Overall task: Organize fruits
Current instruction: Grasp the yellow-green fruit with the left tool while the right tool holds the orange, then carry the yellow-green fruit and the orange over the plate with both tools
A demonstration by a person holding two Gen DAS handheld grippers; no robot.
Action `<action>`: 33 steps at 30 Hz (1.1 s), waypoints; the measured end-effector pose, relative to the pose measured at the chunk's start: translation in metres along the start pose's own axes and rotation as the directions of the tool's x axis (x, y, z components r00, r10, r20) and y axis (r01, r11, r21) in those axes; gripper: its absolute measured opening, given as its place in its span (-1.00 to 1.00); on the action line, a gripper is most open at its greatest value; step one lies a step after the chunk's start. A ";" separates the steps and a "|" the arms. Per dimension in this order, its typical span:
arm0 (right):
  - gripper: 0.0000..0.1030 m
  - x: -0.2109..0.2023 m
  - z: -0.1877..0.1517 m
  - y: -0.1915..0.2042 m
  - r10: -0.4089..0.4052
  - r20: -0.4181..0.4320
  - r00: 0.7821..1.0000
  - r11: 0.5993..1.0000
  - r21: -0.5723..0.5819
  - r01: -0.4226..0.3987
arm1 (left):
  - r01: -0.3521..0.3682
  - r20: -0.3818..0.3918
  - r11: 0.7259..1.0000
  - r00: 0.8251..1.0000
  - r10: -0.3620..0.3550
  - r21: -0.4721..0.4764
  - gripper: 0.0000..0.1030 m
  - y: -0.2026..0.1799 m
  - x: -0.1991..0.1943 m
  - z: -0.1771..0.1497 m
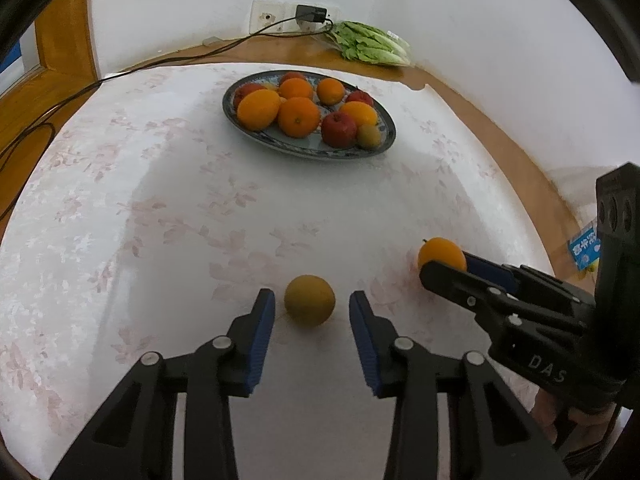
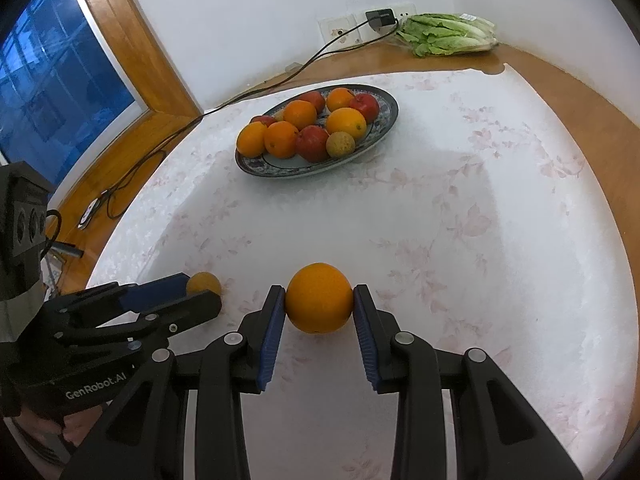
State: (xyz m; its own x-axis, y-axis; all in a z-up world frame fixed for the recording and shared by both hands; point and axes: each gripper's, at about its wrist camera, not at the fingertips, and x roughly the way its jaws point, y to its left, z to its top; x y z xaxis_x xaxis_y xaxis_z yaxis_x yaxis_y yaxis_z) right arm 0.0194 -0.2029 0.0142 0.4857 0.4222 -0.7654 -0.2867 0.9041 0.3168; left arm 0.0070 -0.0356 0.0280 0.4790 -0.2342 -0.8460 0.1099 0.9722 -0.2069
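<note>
A blue-rimmed oval plate at the far middle of the white floral tablecloth holds several oranges, red apples and one yellow-green fruit. My left gripper is open around a yellow-green fruit on the cloth, with gaps on both sides; this fruit also shows in the right wrist view. My right gripper is shut on an orange, both pads touching it. The orange and right gripper also show in the left wrist view.
A bag of green lettuce lies on the wooden tabletop by the wall. A black charger and cable run from a wall socket across the left side. A window is at the left.
</note>
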 end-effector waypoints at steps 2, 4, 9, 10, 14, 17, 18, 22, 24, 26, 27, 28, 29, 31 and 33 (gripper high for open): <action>-0.31 0.000 0.000 -0.001 0.002 0.000 1.000 1.000 0.003 -0.002 | 0.000 -0.002 1.000 1.000 0.000 0.004 -0.30 -0.001 0.002 0.001; -0.31 0.000 0.000 -0.001 0.003 0.000 1.000 1.000 0.003 -0.003 | -0.002 -0.003 1.000 1.000 0.002 0.006 -0.37 -0.002 0.003 0.001; -0.31 0.001 0.000 -0.001 0.007 -0.003 1.000 1.000 0.003 -0.007 | 0.000 -0.001 1.000 1.000 0.000 0.004 -0.46 0.000 0.003 0.001; -0.31 0.001 0.000 -0.001 0.007 -0.004 1.000 1.000 0.003 -0.007 | 0.001 -0.001 1.000 1.000 -0.001 0.003 -0.46 0.000 0.003 0.001; -0.31 0.001 0.000 -0.001 0.008 -0.003 1.000 1.000 0.003 -0.008 | 0.003 0.003 1.000 1.000 -0.003 0.003 -0.46 0.000 0.002 0.002; -0.31 0.001 0.001 -0.001 0.007 -0.001 1.000 1.000 0.001 -0.007 | -0.001 0.009 1.000 1.000 0.001 0.000 -0.46 0.001 0.001 0.004; -0.31 0.001 0.001 -0.001 0.008 0.000 1.000 1.000 0.001 -0.008 | -0.001 0.011 1.000 1.000 0.001 -0.002 -0.46 0.002 0.000 0.004; -0.31 -0.001 0.005 0.000 0.013 0.004 1.000 1.000 -0.004 -0.013 | -0.006 0.019 1.000 1.000 0.006 -0.008 -0.46 0.003 -0.001 0.008; -0.31 -0.003 0.007 0.002 0.013 0.009 1.000 1.000 -0.013 -0.012 | -0.008 0.026 1.000 1.000 0.008 -0.006 -0.46 0.003 -0.003 0.011; -0.31 -0.006 0.009 0.003 0.014 0.012 1.000 1.000 -0.019 -0.014 | -0.011 0.035 1.000 0.999 0.011 -0.002 -0.46 0.002 -0.005 0.015; -0.31 -0.007 0.011 0.003 0.018 0.015 1.000 1.000 -0.021 -0.018 | -0.011 0.039 1.000 0.999 0.012 -0.001 -0.46 0.002 -0.005 0.017; -0.31 -0.008 0.013 0.003 0.020 0.017 1.000 1.000 -0.022 -0.020 | -0.012 0.045 1.000 0.999 0.012 0.000 -0.46 0.002 -0.007 0.019; -0.31 -0.009 0.014 0.003 0.022 0.020 1.000 1.000 -0.023 -0.021 | -0.013 0.052 1.000 0.999 0.013 0.001 -0.46 0.002 -0.008 0.021; -0.31 -0.011 0.018 0.004 0.020 0.028 0.999 0.999 -0.027 -0.019 | -0.017 0.063 1.000 0.998 0.017 0.003 -0.46 0.001 -0.010 0.026; -0.31 -0.012 0.021 0.004 0.022 0.031 0.999 0.999 -0.027 -0.021 | -0.020 0.070 1.000 0.997 0.020 0.004 -0.46 0.001 -0.011 0.030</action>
State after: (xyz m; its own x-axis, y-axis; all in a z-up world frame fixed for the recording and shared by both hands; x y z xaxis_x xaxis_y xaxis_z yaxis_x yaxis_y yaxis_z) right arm 0.0296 -0.2033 0.0366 0.5048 0.4438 -0.7404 -0.3195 0.8929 0.3174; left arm 0.0282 -0.0315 0.0516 0.5412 -0.2140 -0.8132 0.1041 0.9767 -0.1878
